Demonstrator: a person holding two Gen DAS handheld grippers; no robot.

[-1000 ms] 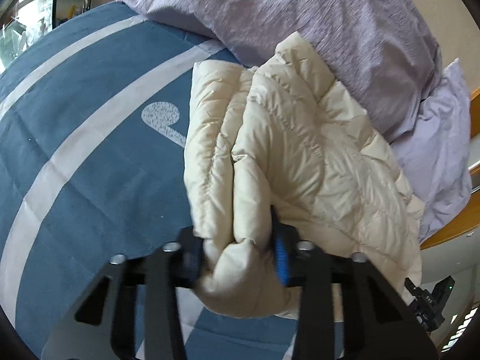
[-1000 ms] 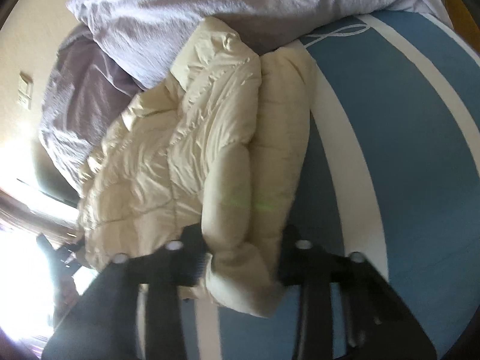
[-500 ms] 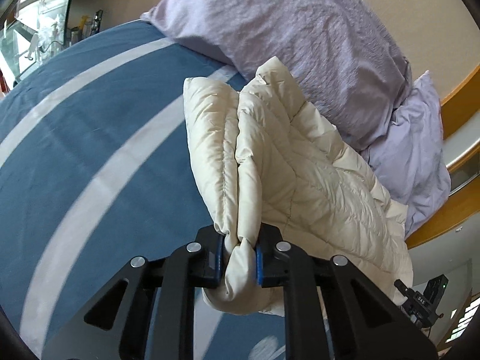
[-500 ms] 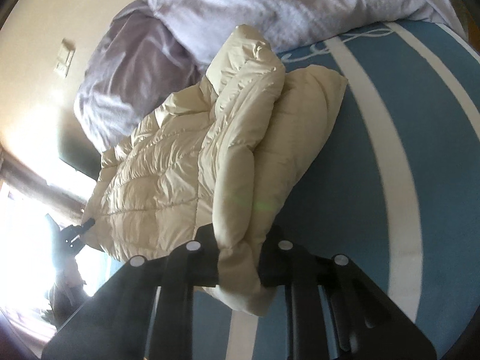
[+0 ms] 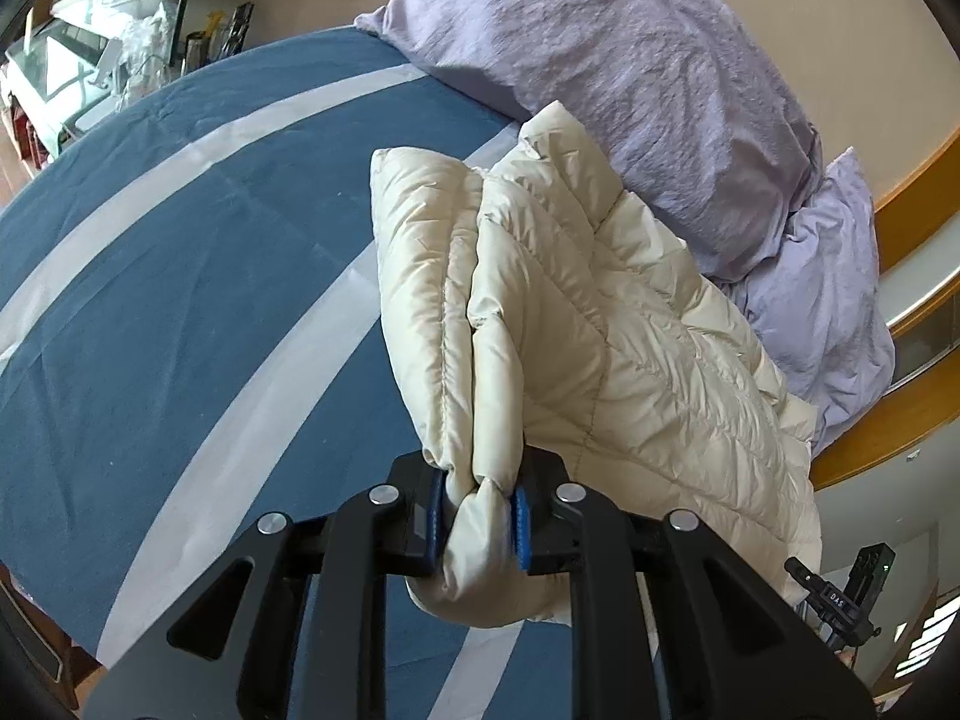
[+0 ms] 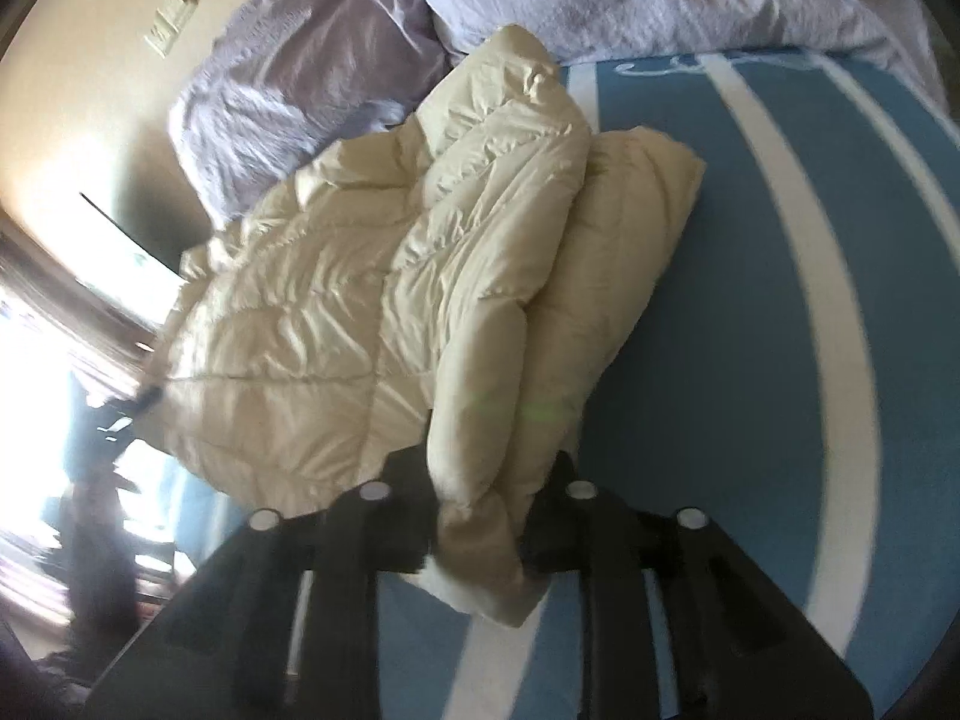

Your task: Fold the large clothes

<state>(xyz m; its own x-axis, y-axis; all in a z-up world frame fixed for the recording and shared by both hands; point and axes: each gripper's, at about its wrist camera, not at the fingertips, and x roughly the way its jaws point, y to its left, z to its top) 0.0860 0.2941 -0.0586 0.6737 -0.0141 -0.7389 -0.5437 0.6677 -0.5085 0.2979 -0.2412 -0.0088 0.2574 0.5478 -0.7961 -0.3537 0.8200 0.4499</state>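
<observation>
One bed is being shown, covered by a blue bedspread (image 5: 180, 312) crossed by pale stripes, of which two are being seen in the left wrist view. Two lilac pillows are being propped at its head, a large pillow (image 5: 630, 72) and a smaller pillow (image 5: 834, 288) beside it, against a beige wall. One cream quilted jacket (image 5: 600, 330) is being held folded over itself, its far end lying on the bedspread and touching the large pillow, its near edge being lifted off the cover. Two grippers are being used, one at each near corner of the jacket, and both are being pointed steeply downward toward the bed. The padded hem is being pinched by the left gripper (image 5: 480, 516) between its blue pads, which are being pressed into the fabric while the jaws are easing slightly apart. In the blurred right wrist view a bunched fold of the jacket (image 6: 420, 276) is being kept between the fingers of the right gripper (image 6: 480, 528), whose jaws are opening; the fabric is being touched on both sides.
</observation>
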